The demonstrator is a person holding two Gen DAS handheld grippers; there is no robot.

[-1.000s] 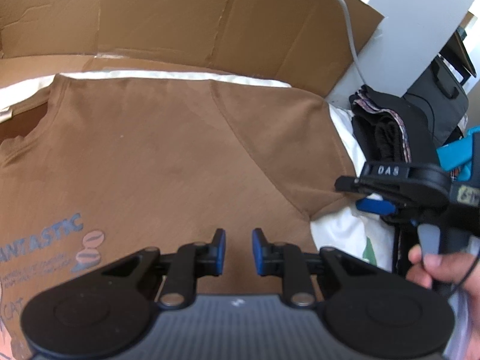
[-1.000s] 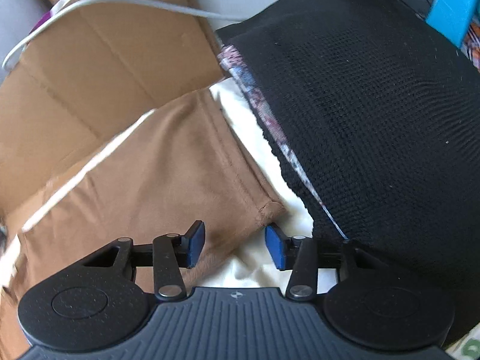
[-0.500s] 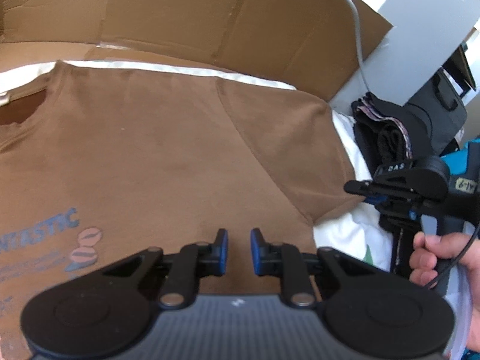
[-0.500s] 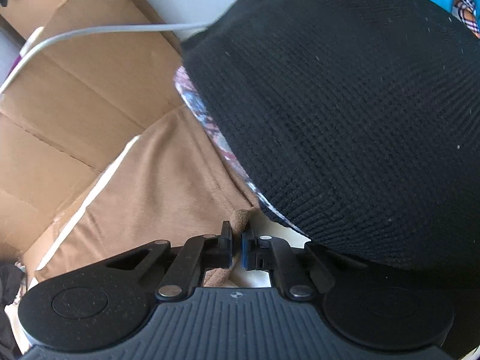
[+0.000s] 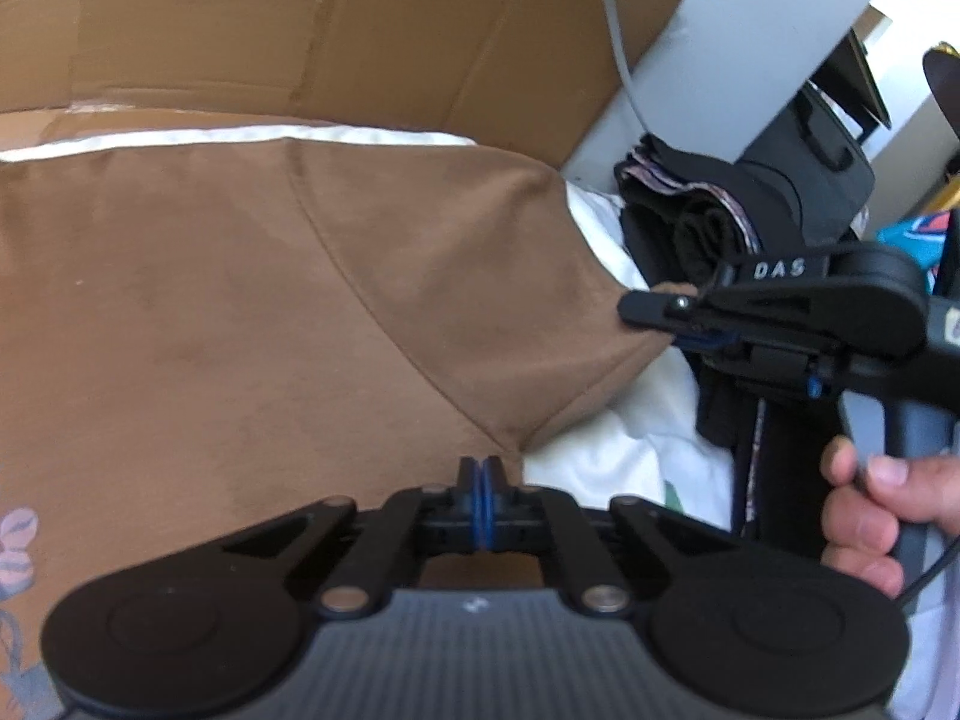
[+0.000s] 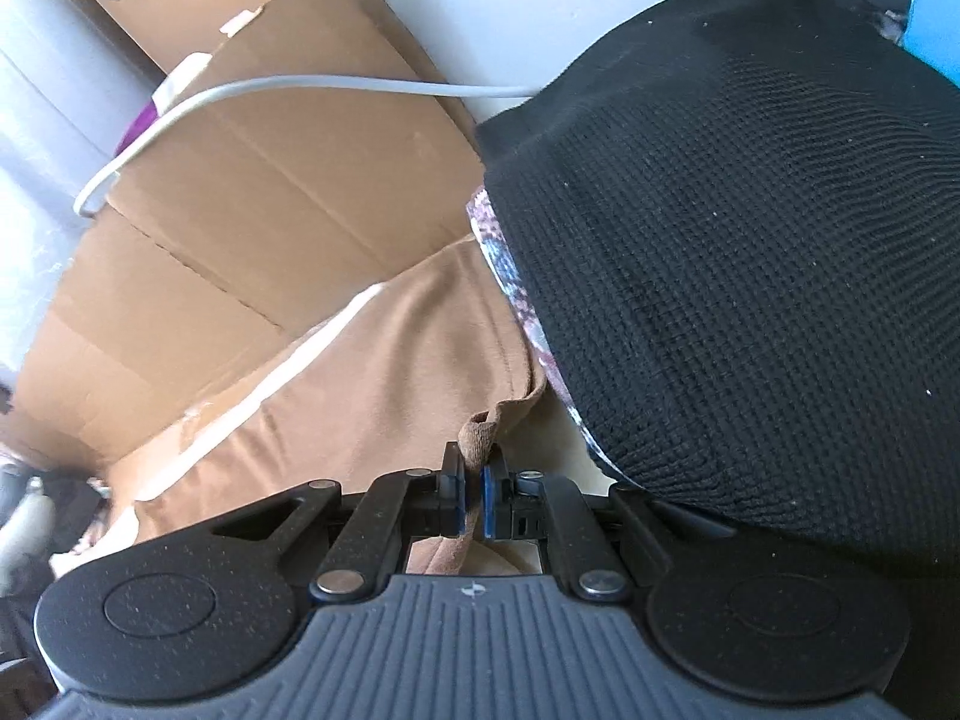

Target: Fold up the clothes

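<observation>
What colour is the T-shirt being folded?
Brown T-shirt, seen best from the left wrist view.

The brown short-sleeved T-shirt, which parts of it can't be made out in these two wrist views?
- Brown short-sleeved T-shirt: neckline, other sleeve and hem cut off by the left-wrist frame edge.
- Its printed graphic: only a corner shows at that edge, unreadable.
- Fabric at the left gripper: hidden behind the shut black fingers.
- Sleeve cuff in the right gripper: mostly covered by the black knitted garment.

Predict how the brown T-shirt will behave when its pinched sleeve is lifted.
The T-shirt probably goes floppy: its sleeve corner already crumples between the right gripper's jaws. It looks thin and light, so it should trail and drape. The soft nap suggests little slipping.
</observation>
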